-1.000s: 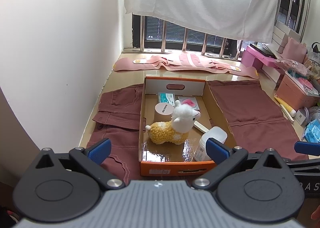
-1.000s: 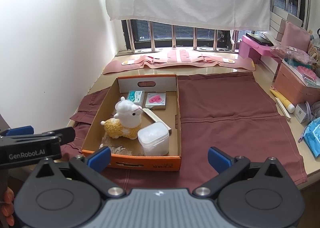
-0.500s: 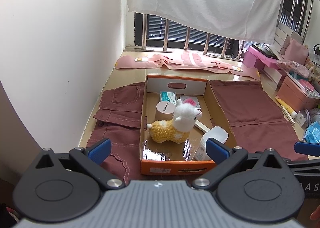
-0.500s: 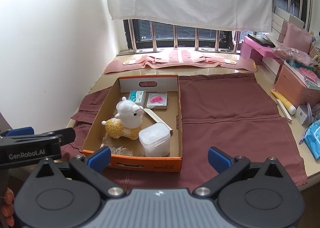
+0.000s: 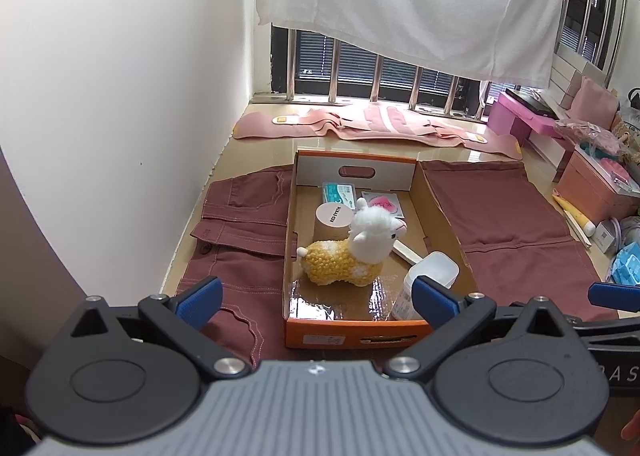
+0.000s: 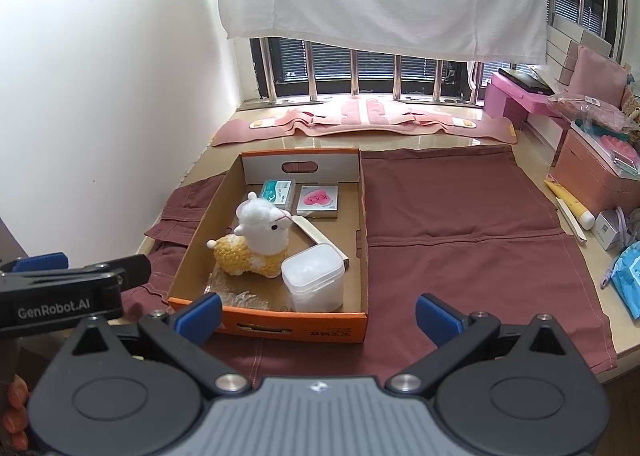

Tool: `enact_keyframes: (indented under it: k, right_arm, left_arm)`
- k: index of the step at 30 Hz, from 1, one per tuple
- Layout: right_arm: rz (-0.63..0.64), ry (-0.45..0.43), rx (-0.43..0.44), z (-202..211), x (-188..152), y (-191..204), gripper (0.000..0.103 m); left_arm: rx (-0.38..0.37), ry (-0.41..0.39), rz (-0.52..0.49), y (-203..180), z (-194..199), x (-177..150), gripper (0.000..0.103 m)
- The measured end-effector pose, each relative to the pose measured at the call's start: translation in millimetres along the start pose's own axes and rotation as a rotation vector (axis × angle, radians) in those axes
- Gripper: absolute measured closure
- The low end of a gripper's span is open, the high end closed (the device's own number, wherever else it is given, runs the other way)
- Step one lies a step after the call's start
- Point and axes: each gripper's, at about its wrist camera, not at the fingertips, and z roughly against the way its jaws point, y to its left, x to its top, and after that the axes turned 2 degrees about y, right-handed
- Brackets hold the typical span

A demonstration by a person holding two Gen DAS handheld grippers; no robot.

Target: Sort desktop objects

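light: soft daylight from window (image 6: 372,63) | glare: glossy sill | edges: fisheye bend, dark corners | focus: sharp

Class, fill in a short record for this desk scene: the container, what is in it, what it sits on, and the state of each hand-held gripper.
container: cardboard box, open top
contents: alpaca plush, clear lidded tub, teal packet, pink-heart packet, round pink jar
surface: maroon cloth
left hand-held gripper: open, empty, short of the box
right hand-held gripper: open, empty, short of the box
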Motion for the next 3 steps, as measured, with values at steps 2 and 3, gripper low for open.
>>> enact_keyframes:
  k: [2,3]
  right_arm:
    - [-0.002,0.0,0.001,0.2,-0.6,0.5,0.0]
    - [-0.002,0.0,0.002,0.3,-1.0,0.7,0.0]
  left_arm:
    - [0.004,0.0,-0.002,-0.6,0.6,0.1,0.0]
    - [0.005,-0.001,-0.003,-0.9,0.9,0.0,0.0]
